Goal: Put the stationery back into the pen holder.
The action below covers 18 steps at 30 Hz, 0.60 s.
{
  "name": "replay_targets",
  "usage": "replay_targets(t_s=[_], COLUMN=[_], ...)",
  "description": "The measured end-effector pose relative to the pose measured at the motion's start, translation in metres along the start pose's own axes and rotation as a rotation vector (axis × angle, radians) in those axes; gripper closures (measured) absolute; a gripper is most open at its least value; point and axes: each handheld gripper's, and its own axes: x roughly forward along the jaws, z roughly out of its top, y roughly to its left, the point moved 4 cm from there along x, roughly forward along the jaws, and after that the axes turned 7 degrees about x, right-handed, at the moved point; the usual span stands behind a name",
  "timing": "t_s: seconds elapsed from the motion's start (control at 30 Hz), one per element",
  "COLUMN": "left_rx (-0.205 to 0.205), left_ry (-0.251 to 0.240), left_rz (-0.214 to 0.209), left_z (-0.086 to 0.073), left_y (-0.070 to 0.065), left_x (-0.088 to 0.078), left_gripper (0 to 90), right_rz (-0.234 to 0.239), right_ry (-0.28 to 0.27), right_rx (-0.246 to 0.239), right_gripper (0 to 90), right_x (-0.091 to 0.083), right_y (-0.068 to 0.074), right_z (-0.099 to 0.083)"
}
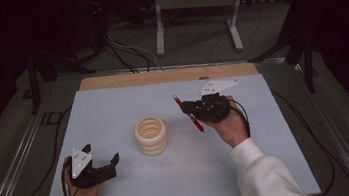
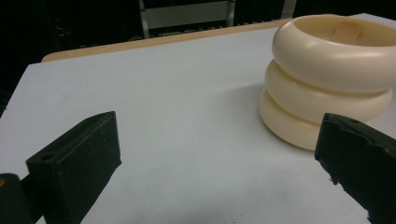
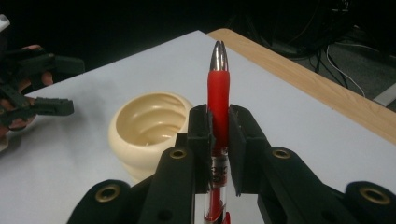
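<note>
While resting low at the table's left edge, left gripper [image 1: 101, 166] spread wide, gripping nothing. Standing mid-table: cream ribbed ring-stacked plastic cup [image 1: 151, 135], looking empty inside. Hovering just right of it, right gripper [image 1: 187, 107] clamping red clear-barrelled pen [image 1: 189, 114]; worth tipping upright over the mouth before releasing.

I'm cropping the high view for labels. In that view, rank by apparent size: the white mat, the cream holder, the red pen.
1. White mat, by far the largest.
2. Cream holder.
3. Red pen, thin and partly hidden by the right tongs, so its full length is unsure.
</note>
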Motion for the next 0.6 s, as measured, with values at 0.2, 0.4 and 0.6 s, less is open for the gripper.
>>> replay_targets(t_s=[0.2, 0.4, 0.6], left_rx=[0.001, 0.001, 0.002], left_ry=[0.002, 0.002, 0.004], left_rz=[-0.001, -0.002, -0.002], left_z=[0.0, -0.001, -0.001], left_y=[0.0, 0.0, 0.0], left_x=[0.0, 0.0, 0.0], left_gripper=[0.8, 0.8, 0.8], right_rz=[0.014, 0.02, 0.024], right_ry=[-0.03, -0.046, -0.067], right_rx=[0.007, 0.003, 0.015], right_gripper=[80.6, 80.5, 80.5], right_x=[0.005, 0.011, 0.016], right_y=[0.002, 0.004, 0.005], right_z=[0.007, 0.014, 0.02])
